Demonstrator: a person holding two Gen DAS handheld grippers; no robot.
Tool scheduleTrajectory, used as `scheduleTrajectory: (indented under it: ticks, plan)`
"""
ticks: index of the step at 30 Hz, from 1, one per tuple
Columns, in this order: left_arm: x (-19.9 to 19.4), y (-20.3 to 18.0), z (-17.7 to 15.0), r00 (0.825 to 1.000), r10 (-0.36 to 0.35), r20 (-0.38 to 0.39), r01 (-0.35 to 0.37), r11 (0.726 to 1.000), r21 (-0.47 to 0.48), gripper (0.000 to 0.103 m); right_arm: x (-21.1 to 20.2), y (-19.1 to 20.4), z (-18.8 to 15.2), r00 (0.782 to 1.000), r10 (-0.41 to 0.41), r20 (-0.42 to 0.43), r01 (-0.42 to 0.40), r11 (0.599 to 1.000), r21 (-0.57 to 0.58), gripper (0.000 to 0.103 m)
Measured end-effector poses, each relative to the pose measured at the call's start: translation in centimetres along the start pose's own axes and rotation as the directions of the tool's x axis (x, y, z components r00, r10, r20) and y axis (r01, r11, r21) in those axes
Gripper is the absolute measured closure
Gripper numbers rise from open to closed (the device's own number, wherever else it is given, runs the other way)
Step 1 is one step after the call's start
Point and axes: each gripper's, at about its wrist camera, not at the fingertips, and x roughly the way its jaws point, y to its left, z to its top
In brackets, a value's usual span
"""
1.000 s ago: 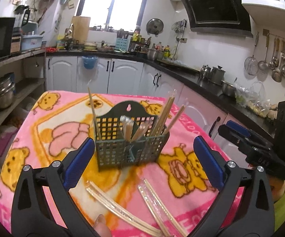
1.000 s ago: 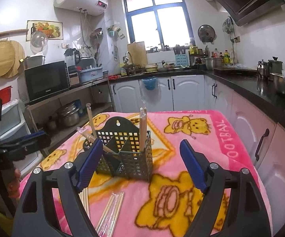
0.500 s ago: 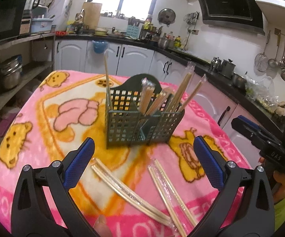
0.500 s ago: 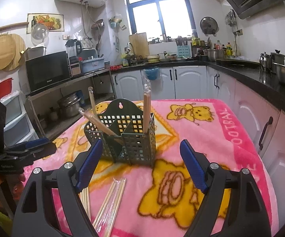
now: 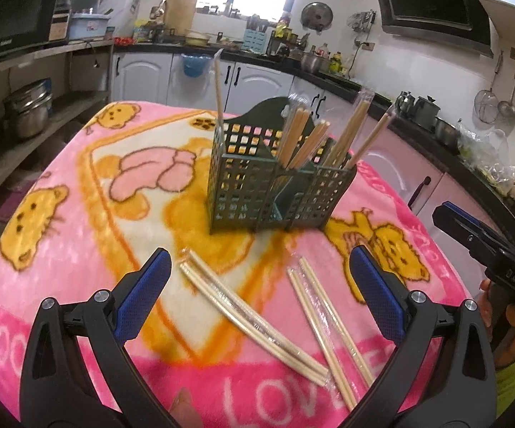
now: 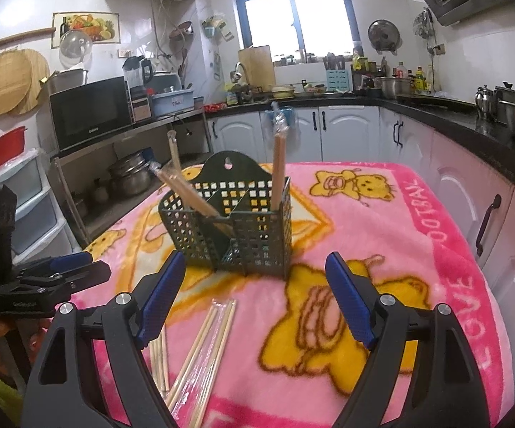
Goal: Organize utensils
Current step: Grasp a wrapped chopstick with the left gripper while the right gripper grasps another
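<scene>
A dark green slotted utensil caddy (image 5: 275, 182) stands on the pink blanket and holds several wrapped chopstick pairs (image 5: 303, 135). It also shows in the right wrist view (image 6: 232, 221). Two wrapped chopstick pairs lie on the blanket in front of it: a left pair (image 5: 250, 317) and a right pair (image 5: 328, 331), seen from the right wrist too (image 6: 203, 353). My left gripper (image 5: 257, 296) is open and empty, just above the loose pairs. My right gripper (image 6: 253, 303) is open and empty, short of the caddy.
The table is covered by a pink bear-print blanket (image 5: 79, 214). The right gripper body (image 5: 489, 249) is at the right edge of the left view; the left gripper body (image 6: 36, 278) is at the left of the right view. Kitchen cabinets (image 6: 471, 196) stand close on the right.
The left gripper has tilted down and moved in over the loose chopsticks. The right gripper has moved slightly closer to the caddy. Both stay open.
</scene>
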Motion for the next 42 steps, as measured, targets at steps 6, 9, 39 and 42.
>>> scheduleTrajectory:
  ticks: [6,9,39,42]
  plan:
    - [0.4,1.3,-1.1,1.0,0.013,-0.028,-0.014,0.999,-0.032,0.011,0.9,0.8,-0.8,0.999,0.023,-0.031,-0.024,1.0,-0.013,0.025]
    - [0.5,2.0,-1.6,0.999,0.021,-0.042,-0.023,0.999,-0.042,0.011,1.4,1.2,-1.3,0.998,0.036,-0.05,-0.036,0.999,-0.015,0.025]
    - [5.4,4.6,-4.9,0.972,-0.008,-0.233,-0.018,0.994,-0.111,0.072,6.6,3.4,-5.4,0.965,0.02,-0.262,-0.041,0.996,-0.077,0.06]
    - [6.0,5.0,-5.0,0.968,-0.019,-0.25,-0.015,0.991,-0.132,0.072,7.0,3.4,-5.7,0.961,0.016,-0.275,-0.04,0.996,-0.08,0.064]
